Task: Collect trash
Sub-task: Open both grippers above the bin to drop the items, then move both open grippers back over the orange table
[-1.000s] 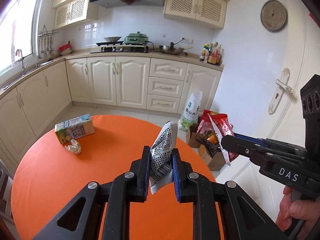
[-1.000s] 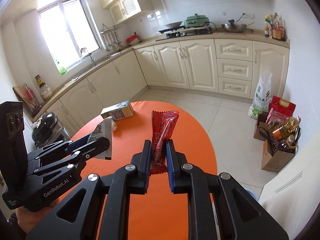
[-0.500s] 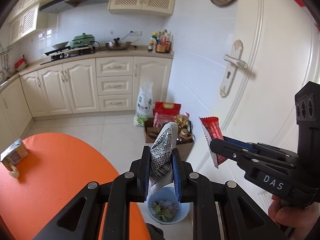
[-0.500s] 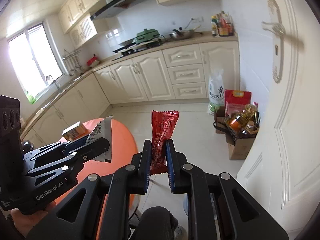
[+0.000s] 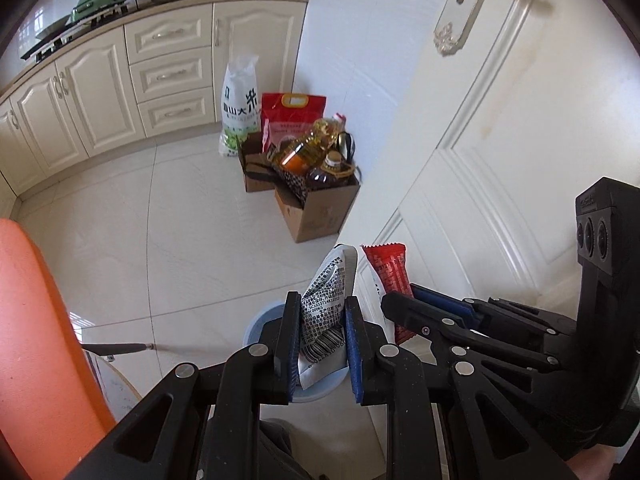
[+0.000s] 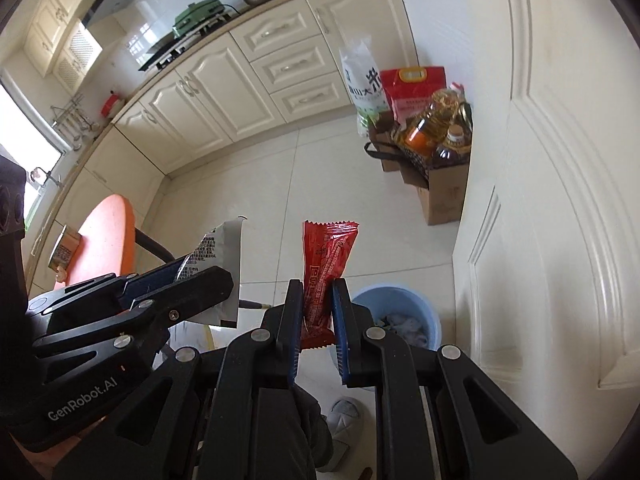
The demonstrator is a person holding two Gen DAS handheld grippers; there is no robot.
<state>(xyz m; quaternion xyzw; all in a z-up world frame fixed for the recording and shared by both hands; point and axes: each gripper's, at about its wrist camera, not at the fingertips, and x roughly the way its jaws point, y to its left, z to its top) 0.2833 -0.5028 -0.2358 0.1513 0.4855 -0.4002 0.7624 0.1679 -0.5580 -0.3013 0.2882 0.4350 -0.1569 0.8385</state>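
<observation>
Wrapper in my left gripper (image 5: 322, 338): crumpled white foil packet with black print and a barcode (image 5: 325, 312), standing upright between the blue pads, which are clamped on its lower half.
Wrapper in my right gripper (image 6: 316, 316): long red plastic snack wrapper with a zigzag top edge (image 6: 326, 264), pinched at its lower part by jaws pressed tight together on it.
Bin: round pale blue plastic trash bin (image 6: 416, 308) on the white tiled floor, just under and beyond both wrappers; scraps lie inside it.
Table: round orange table (image 5: 36, 340) at my left, with a small printed carton (image 6: 64, 248) lying on it.
Around: brown cardboard boxes with oil bottles (image 5: 316, 184) against the white door (image 5: 500, 140), a white rice sack (image 5: 239, 108) beside them, cream cabinets (image 5: 100, 84) behind.
In the way: my gripper fingers hide most of the bin in the left view.
</observation>
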